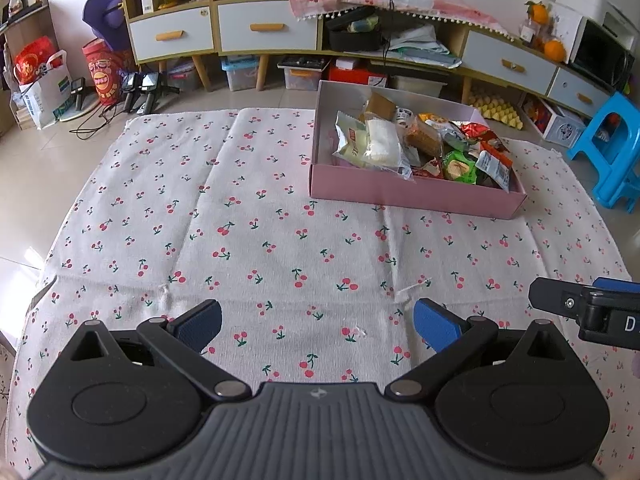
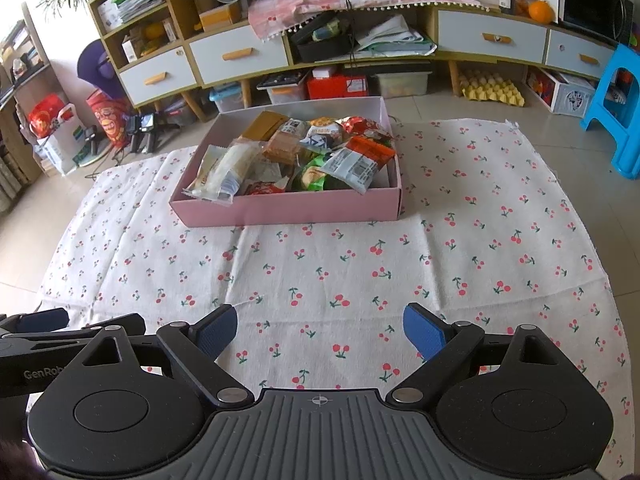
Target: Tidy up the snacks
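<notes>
2 grippers, both empty. Your left gripper [image 1: 316, 326] has its jaws spread wide with only the cherry-print cloth [image 1: 248, 240] between the pads; your right gripper [image 2: 320, 330] shows the same, wide jaws over bare cloth. They sit side by side, and each camera catches the edge of the other at its frame border.

The pink box [image 2: 288, 210] lies well ahead of both jaw pairs: ahead and to the right of your left jaws, ahead and slightly left of your right jaws. The snacks [image 2: 300, 152] are heaped inside it in 1 loose pile; none is visible on the cloth. Judgement: either sorting is done or nothing has been taken out yet; the frames do not settle which.

Risks from here:
- The packets overlap and are slick film. A pinch on a corner may slip, or drag a neighbour out with it.
- The white-wrapped pack [image 2: 232, 168] overhangs the near wall; a reach past it could knock it out.
- The box looks light, so a jaw catching its wall may push it and ruck the cloth.
- With both grippers this close together, a shared reach could make them collide.
</notes>
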`<state>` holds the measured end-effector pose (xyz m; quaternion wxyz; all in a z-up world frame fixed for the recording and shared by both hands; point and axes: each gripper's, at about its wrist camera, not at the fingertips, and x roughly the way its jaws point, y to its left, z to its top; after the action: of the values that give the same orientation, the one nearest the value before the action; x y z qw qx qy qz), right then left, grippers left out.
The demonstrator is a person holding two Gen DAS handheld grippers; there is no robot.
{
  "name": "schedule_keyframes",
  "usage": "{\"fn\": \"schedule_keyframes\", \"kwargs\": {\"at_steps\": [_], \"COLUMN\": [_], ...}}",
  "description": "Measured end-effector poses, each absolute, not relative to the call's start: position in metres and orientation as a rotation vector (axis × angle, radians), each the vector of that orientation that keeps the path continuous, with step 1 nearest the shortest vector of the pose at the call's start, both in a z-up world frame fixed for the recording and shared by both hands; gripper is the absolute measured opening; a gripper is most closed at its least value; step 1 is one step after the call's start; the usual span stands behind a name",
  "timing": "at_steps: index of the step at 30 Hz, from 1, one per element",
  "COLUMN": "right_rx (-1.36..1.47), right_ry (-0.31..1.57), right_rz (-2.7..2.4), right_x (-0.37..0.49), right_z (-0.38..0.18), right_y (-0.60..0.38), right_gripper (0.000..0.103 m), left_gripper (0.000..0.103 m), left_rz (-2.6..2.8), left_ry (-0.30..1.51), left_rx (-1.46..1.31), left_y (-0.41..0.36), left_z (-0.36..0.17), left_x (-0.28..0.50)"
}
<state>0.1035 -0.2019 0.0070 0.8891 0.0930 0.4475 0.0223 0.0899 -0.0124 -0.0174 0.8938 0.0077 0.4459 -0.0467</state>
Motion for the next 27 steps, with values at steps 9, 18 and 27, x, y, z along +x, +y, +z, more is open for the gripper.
{"fn": "schedule_keyframes", "kwargs": {"at_steps": [9, 18, 27], "right_rx": [0.192, 0.193, 0.193], "right_ry": [0.931, 0.932, 0.932], "right_rz": [0.046, 0.047, 0.046], "right_x": [0.1036, 0.1028, 0.1033], "right_z": [0.0060, 0.0057, 0.0060], "right_y": [-0.2022, -0.2017, -0.2018], "right_gripper": [0.092, 0.092, 0.092], "left_gripper": [0.102, 0.102, 0.102], "left_rz": [-0.096, -0.097, -0.094], "left_ry": [0.930, 0.933, 0.933], "left_rx": [0.012, 0.011, 0.014], "left_y": [-0.0125, -0.0120, -0.0118], "left_z": [-0.0162, -0.0173, -0.0173], "left_x": [0.0907, 0.0910, 0.0911]}}
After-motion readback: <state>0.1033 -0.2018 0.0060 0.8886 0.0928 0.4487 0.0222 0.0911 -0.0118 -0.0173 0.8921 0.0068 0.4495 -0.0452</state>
